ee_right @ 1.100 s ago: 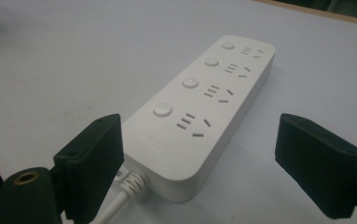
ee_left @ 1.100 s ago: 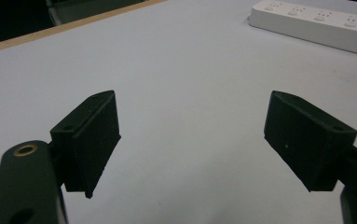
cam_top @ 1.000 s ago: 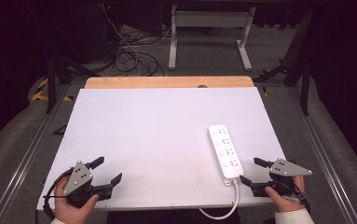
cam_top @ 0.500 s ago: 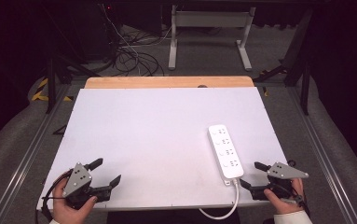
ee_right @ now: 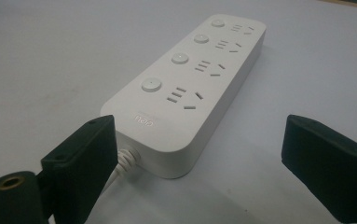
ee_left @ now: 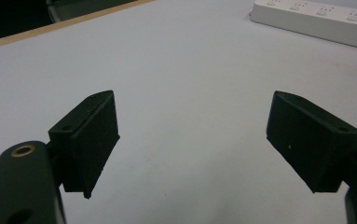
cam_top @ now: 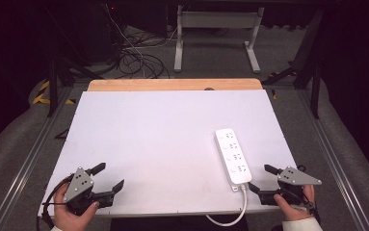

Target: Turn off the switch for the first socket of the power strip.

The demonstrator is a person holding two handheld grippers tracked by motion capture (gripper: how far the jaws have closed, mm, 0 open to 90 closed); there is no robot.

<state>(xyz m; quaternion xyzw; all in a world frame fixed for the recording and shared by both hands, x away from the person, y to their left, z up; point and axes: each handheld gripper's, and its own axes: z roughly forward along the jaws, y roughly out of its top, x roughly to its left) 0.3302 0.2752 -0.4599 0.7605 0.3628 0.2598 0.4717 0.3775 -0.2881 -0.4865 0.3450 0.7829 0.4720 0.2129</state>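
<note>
A white power strip (cam_top: 233, 155) with several sockets and round buttons lies on the white table top (cam_top: 163, 139) at the right, its cord end toward me. My right gripper (cam_top: 262, 179) is open just right of that cord end, at the table's front right corner. In the right gripper view the power strip (ee_right: 190, 88) lies close ahead, between and beyond the wide-apart jaws. My left gripper (cam_top: 108, 177) is open at the front left corner with nothing between its jaws. The left gripper view has the power strip (ee_left: 316, 21) far off at the upper right.
The strip's white cord (cam_top: 232, 216) loops over the front edge of the table. A wooden strip (cam_top: 172, 84) runs along the far edge. Beyond it are a metal stand (cam_top: 216, 33) and loose cables (cam_top: 134, 57) on the floor. Grey rails (cam_top: 326, 154) flank both sides.
Both grippers have drawn slightly back toward the front edge of the table. The power strip has stayed where it was.
</note>
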